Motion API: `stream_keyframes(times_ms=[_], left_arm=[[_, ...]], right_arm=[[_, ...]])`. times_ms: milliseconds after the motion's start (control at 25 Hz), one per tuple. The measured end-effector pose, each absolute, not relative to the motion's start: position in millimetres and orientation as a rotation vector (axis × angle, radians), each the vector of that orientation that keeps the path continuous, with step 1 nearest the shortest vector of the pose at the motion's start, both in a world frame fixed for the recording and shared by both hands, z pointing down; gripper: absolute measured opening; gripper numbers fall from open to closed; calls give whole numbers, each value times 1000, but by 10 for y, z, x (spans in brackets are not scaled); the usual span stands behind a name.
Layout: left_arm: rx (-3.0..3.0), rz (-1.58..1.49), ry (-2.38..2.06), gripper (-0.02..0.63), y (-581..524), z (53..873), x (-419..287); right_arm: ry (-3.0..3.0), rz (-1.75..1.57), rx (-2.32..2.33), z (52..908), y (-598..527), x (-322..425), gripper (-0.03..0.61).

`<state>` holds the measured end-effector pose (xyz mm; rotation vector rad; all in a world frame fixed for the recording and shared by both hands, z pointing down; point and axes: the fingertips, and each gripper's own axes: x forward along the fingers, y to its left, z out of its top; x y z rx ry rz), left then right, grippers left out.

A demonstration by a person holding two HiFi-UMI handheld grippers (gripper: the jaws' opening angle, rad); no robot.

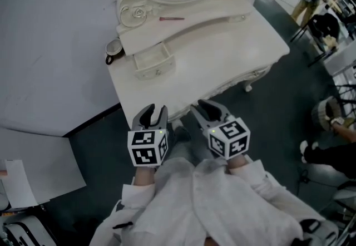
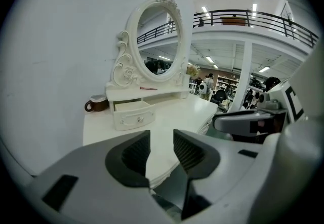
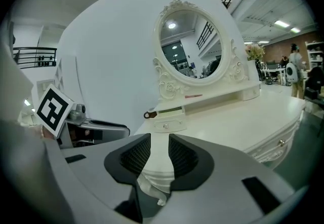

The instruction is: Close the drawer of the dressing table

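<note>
The drawer stands pulled out at the table's far left, front running crosswise. Both half-open and empty, the left tongs and right tongs hover off the table's near edge. Left is nearer, with the drawer straight ahead.

Dressing table — smooth, faintly glossy

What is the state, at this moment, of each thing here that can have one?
drawer: pulled out, open.
left gripper: jaws apart, nothing between them.
right gripper: jaws apart, nothing between them.
mug: upright, beside the drawer.
pink stick: lying flat.
</note>
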<state>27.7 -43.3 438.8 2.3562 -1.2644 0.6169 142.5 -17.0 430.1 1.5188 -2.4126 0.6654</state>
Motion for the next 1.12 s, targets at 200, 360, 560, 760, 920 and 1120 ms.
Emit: stream_keyframes(times_ms=[200, 360, 560, 760, 920, 1120], left_arm=[[2341, 605, -1291, 123, -678, 4399, 231], [2318, 577, -1283, 123, -895, 4434, 201], [2283, 533, -1317, 124, -1245, 4421, 69], [2260, 501, -1334, 129, -1613, 4391, -24], [2265, 556, -1299, 159, -1779, 4517, -39], [2262, 666, -1250, 194, -1893, 4727, -113]], right_arm=[[-2410, 663, 1492, 4337, -451, 1415, 98], [-2410, 650, 1415, 4386, -718, 1320, 98], [-2407, 625, 1362, 4388, -1114, 1250, 98], [-2396, 585, 1336, 4343, -1503, 1224, 98], [-2377, 601, 1342, 4394, -1744, 1266, 98], [-2335, 598, 1289, 4567, -1968, 1280, 112]])
